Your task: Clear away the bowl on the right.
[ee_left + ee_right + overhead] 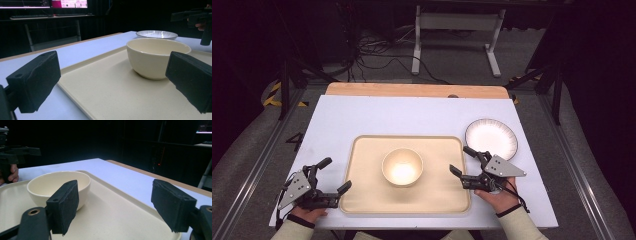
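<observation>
Tray (362,197) lying flat on table (337,120), long side running left to right, near edge toward person. Bowl (402,166) upright at its middle. Left gripper (335,175) and right gripper (461,161) spread wide, straddling tray's side edges, pinching nothing. No readable writing.

My counter (362,117) has a pale bluish-white top with a strip of bare wood (412,90) along its far edge. Beyond it I see grey floor (452,70), strewn with black cables (372,50), and the white legs of a second desk (457,22). Metal rails (247,175) run along both sides of me, with yellow-and-black tape (274,95) on the floor at the left. The room around is dark; lit monitors (68,3) glow on a desk in the distance.
</observation>
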The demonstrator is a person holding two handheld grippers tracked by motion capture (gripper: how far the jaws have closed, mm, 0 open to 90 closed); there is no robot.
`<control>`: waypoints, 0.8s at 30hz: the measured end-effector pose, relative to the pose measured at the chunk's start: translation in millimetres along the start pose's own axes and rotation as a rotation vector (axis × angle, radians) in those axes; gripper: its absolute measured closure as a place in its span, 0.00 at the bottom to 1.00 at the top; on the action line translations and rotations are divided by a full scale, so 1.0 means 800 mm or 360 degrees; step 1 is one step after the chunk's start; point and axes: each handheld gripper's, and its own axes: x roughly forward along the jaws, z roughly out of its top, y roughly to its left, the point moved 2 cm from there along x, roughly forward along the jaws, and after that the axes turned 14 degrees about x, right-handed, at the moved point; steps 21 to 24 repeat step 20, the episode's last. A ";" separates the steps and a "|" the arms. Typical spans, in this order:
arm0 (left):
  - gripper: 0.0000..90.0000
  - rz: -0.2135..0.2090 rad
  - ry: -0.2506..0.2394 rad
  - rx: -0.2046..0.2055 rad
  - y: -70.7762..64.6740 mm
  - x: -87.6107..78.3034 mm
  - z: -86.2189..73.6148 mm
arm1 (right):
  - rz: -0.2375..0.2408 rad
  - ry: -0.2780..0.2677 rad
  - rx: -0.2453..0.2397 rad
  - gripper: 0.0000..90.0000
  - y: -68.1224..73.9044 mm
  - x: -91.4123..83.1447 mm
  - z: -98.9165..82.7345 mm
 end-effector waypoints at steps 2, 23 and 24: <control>0.00 -0.0002 0.0002 0.0000 0.000 0.000 0.000 | -0.0002 -0.0003 -0.0005 0.25 -0.001 0.000 -0.001; 0.00 -0.0003 0.0002 0.0001 0.000 0.000 0.000 | -0.0010 -0.0074 0.0064 0.17 -0.011 -0.008 -0.031; 0.00 -0.0003 0.0002 0.0001 0.000 0.000 0.000 | -0.0010 -0.0074 0.0064 0.17 -0.011 -0.008 -0.031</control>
